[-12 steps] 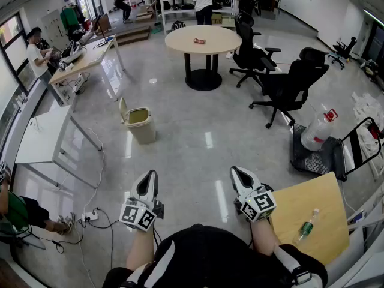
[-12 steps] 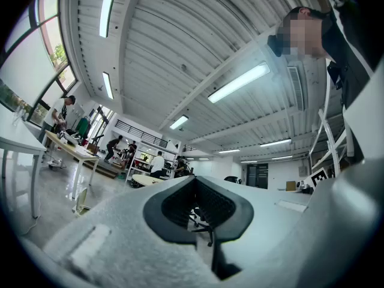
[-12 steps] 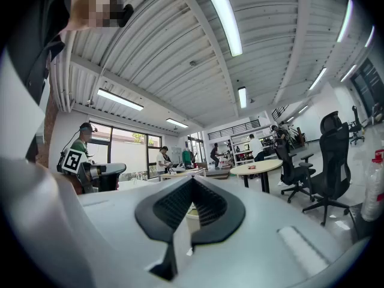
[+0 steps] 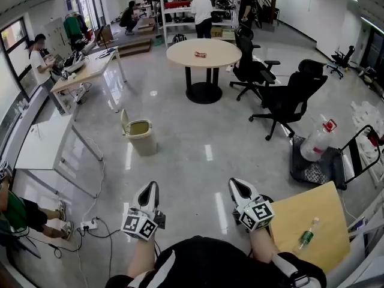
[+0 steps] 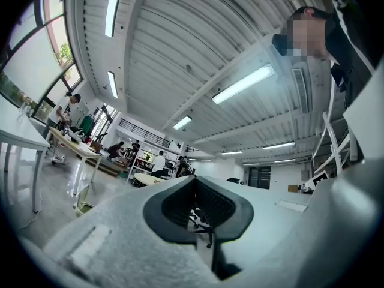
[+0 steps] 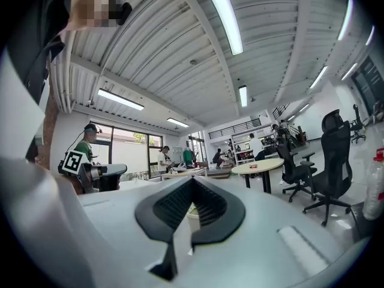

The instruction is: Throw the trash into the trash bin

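Note:
A small red wrapper [image 4: 200,54] lies on the round beige table [image 4: 225,45] far across the room. The beige trash bin [image 4: 139,135] stands on the floor with its lid up, between me and that table and to the left. My left gripper [image 4: 148,192] and right gripper [image 4: 238,188] are held side by side close to my body, pointing forward over the floor. Both are shut with nothing between the jaws. The left gripper view shows its closed jaws [image 5: 193,182] and the bin [image 5: 84,201] low at left. Beyond the right gripper's closed jaws [image 6: 192,182] is the round table [image 6: 267,165].
A wooden table [image 4: 312,212] at my right carries a plastic bottle [image 4: 307,236]. Black office chairs [image 4: 291,95] stand right of the round table, a cart with a large water jug [image 4: 317,140] beyond. Desks [image 4: 45,134] and floor cables [image 4: 99,227] line the left. Several people work at the back.
The whole scene, both grippers included, sits slightly lower in the head view. Both grippers stay shut and side by side.

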The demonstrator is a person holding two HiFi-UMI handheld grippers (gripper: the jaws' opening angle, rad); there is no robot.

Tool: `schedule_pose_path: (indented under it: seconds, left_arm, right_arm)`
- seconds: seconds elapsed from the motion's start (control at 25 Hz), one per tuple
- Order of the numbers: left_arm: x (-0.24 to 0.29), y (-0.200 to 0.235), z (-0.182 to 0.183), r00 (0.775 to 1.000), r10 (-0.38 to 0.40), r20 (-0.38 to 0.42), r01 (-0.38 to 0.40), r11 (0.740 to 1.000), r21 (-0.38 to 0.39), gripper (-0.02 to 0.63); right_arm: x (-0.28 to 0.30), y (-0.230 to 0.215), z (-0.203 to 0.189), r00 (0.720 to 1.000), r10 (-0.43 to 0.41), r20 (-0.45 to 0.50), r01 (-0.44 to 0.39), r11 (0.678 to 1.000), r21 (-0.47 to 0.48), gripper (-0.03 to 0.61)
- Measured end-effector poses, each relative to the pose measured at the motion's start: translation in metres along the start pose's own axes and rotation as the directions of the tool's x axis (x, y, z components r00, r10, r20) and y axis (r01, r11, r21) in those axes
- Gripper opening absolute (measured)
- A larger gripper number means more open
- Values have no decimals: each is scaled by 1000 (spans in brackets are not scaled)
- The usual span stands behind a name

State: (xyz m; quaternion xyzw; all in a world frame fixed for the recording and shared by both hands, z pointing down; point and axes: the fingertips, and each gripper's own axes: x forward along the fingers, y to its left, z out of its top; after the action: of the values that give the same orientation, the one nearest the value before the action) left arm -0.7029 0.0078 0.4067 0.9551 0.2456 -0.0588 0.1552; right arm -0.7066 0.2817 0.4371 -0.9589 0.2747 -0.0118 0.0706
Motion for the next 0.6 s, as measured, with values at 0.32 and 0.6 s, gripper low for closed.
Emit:
schedule_pose_path:
  seconds: [0.32,0.6]
  left_arm:
    - [-4,7,5,1000,7,22,-7,1000,-13,2]
    - [-33,43,16,1000,15,17,-16,999,40,2]
  right_arm:
    - [5,8,-4,1000,17,-10,-16,999,29,6]
    - [32,27,-14,1000,-23,5,23,999,26,6]
